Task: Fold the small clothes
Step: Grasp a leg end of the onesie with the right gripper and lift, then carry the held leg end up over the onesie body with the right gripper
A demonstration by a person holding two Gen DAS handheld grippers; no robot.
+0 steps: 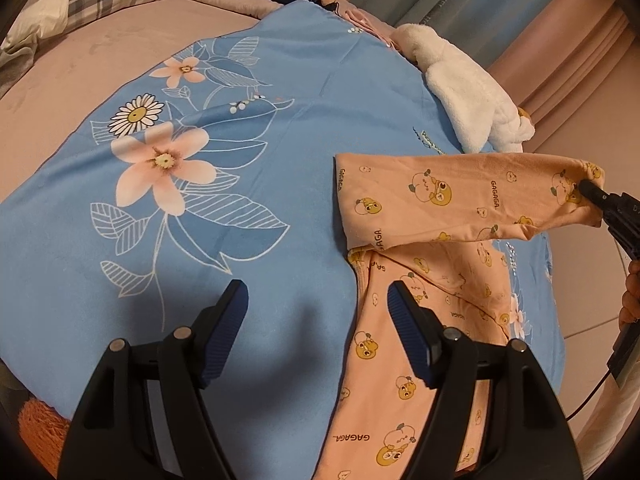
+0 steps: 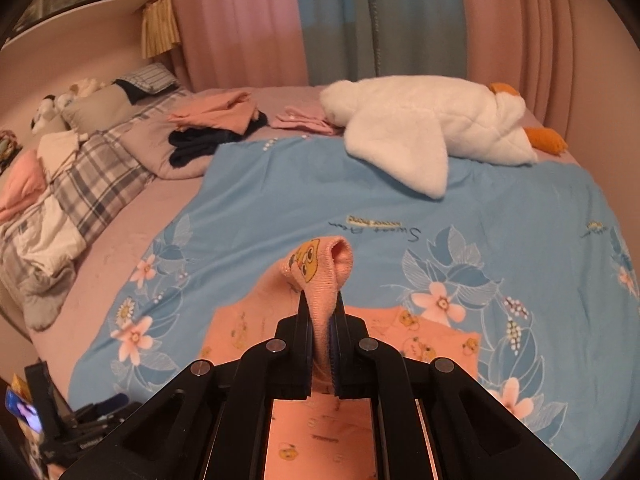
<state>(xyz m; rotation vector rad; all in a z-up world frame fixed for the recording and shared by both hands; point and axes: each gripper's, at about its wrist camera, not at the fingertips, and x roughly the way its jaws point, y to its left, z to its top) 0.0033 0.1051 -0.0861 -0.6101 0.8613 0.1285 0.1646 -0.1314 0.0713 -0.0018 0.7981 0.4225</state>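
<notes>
On smooth blue floral quilt point(image 1: 280, 92), soft peach printed knit garment point(image 1: 460, 200), ribbed cuff pinched by right tool point(image 2: 322, 320); left tool point(image 1: 316, 312) agape, empty.

Each hand-held gripper point(image 1: 316, 304) is black plastic; ribbed blue pads point(image 1: 404, 320); silver pivot screws point(image 1: 182, 332).

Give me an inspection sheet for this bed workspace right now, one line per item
Surface: blue floral sheet spread over a pink bed.
Job's things: peach printed garment on the sheet, one cuffed end lifted off it.
Clutter: white plush goose; folded clothes pile; plaid bedding at the left.
Grippers: left tool open, holding nothing; right tool shut on the garment's cuff.
Cables: a thin dark cable runs near the right tool's handle.
Surroundings: pink and blue curtains behind the bed.
</notes>
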